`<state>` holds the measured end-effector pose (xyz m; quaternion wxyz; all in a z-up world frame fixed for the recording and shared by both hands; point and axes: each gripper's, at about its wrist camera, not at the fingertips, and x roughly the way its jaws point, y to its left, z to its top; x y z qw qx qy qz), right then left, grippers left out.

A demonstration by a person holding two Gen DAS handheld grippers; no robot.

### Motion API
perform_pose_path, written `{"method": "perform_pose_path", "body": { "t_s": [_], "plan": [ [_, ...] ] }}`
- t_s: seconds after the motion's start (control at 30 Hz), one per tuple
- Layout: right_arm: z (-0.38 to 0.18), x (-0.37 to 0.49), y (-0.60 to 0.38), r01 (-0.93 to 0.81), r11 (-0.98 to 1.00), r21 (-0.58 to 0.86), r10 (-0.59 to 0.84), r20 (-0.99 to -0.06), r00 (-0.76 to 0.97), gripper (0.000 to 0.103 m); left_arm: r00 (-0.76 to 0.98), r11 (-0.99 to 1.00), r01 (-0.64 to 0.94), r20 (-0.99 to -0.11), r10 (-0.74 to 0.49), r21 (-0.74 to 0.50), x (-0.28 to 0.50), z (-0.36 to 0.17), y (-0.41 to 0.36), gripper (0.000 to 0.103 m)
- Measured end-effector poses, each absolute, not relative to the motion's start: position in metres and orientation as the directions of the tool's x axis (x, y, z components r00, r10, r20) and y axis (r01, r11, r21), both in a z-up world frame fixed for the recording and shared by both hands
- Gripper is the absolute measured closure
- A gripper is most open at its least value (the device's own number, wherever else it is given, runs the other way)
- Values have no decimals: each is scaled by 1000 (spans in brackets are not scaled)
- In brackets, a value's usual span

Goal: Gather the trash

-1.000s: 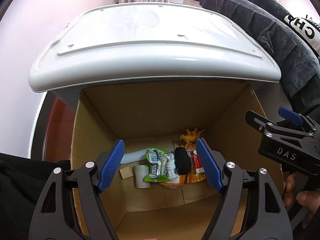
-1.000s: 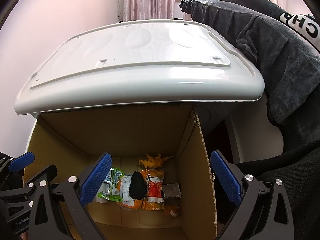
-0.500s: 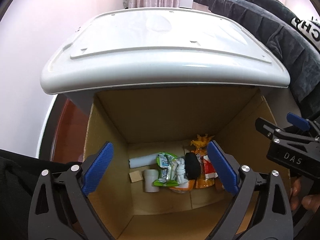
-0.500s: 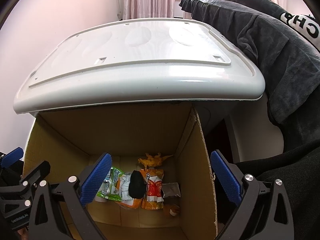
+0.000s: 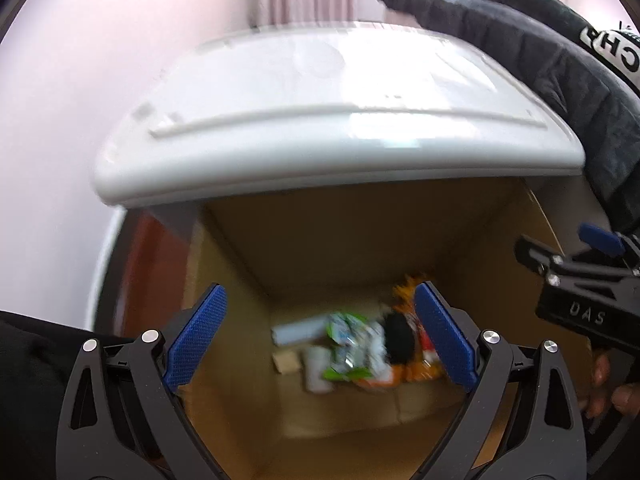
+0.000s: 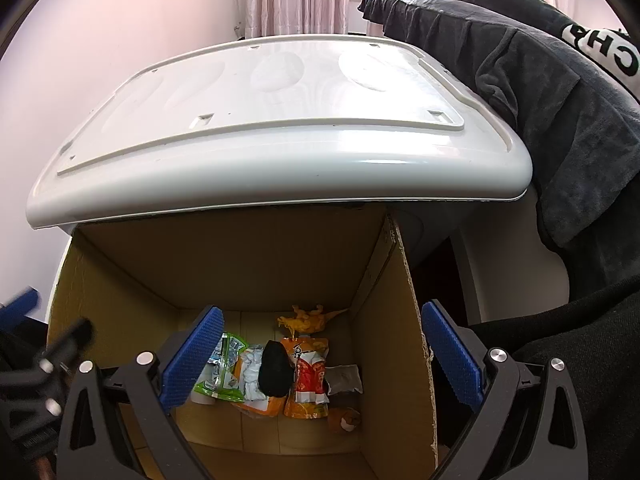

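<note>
The left gripper [image 5: 320, 334] has spread its fingers wide since a second ago, nothing between them. The trash [image 6: 276, 368] lies at the bottom of the cardboard box [image 6: 384, 320]. The right gripper [image 6: 322, 358] hangs open, empty, above it.

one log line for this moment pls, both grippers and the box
left gripper: open, empty, above box | right gripper: open, empty, above box | cardboard box: wrappers and scraps on its floor | white lid: behind box

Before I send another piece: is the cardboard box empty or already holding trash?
Holding trash: wrappers and a black piece lie on the cardboard box floor.
</note>
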<state>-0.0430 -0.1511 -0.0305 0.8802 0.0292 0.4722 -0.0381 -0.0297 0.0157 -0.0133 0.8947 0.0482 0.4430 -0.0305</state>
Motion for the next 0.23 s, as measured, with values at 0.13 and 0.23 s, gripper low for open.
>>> {"method": "perform_pose_path", "body": {
  "t_s": [0.13, 0.23],
  "plan": [
    [-31, -43, -150, 93, 996, 13, -41, -834, 550, 5, 627, 996, 62, -779, 4, 56, -30, -7, 22, 11],
    [-30, -42, -149, 89, 996, 9, -41, -834, 550, 5, 608, 997, 58, -794, -1, 43, -27, -11, 25, 11]
  ]
}}
